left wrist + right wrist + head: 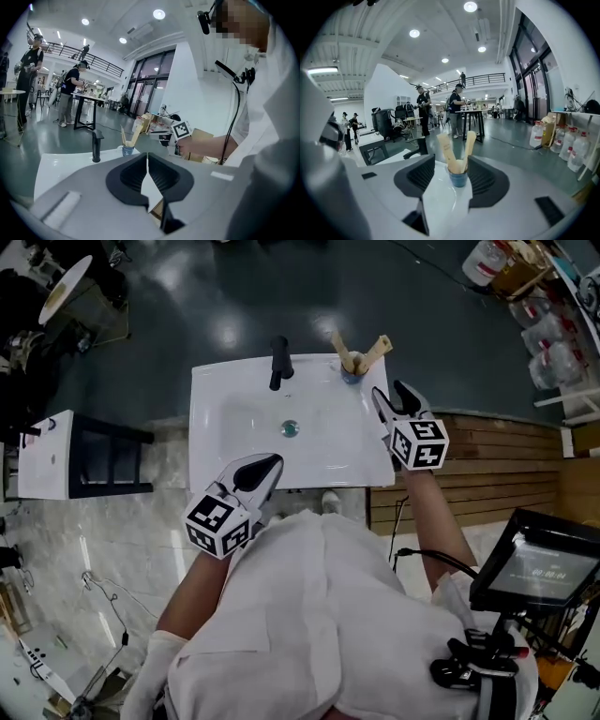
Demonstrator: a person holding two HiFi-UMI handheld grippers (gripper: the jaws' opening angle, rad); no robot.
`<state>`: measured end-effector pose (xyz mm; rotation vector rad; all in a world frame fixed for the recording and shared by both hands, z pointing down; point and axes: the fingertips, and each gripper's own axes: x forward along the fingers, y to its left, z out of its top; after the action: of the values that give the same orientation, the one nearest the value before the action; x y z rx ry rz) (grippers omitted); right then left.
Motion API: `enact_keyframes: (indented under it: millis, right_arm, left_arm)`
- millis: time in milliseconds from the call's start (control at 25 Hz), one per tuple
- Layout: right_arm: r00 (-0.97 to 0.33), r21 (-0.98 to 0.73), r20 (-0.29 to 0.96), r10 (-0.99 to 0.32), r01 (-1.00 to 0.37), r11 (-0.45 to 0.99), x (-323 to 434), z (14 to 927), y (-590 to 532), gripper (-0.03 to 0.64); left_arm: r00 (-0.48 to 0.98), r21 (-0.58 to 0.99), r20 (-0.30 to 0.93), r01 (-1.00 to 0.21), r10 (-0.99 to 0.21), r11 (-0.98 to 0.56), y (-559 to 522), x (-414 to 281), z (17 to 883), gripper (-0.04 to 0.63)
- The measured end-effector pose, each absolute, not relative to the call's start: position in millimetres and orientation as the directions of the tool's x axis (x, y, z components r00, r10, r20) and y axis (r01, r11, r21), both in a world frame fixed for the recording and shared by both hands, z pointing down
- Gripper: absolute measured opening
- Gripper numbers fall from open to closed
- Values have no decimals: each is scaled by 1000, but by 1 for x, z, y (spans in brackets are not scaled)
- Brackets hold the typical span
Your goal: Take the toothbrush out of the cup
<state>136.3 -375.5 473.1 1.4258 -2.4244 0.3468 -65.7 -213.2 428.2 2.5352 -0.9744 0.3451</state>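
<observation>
Jaws wide on right gripper, cup on white basin, perhaps polished floor.

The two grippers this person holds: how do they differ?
The left gripper has jaws together; the right gripper has them apart. The right gripper faces the blue cup of toothbrushes, framed between its jaws without touching; the left gripper hangs at the near edge of the basin, empty. Both carry a marker cube.

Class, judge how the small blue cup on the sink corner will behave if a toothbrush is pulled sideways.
The cup looks small, with toothbrushes leaning well above its rim, so it probably tips easily. Likely light, it may slide on the glossy sink and, near the corner, could fall.
</observation>
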Motion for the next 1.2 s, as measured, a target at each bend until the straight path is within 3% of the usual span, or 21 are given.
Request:
enact_keyframes:
  millis: [720,920,1200]
  right_arm:
    - [-577,-114,388,-719,-804,583,131,517,-489,201]
    - [-566,-97,387,-728,-810,578,131,521,-495,81]
    - [-550,-68,374,-747,-820,569,130,514,-493,49]
  left_arm:
    - [518,238,432,-855,-738,-461,-242,-55,435,7]
    - [501,235,426,-866,-753,-442,-245,-58,429,6]
    - [495,227,421,-869,-760,-440,-243,-66,425,6]
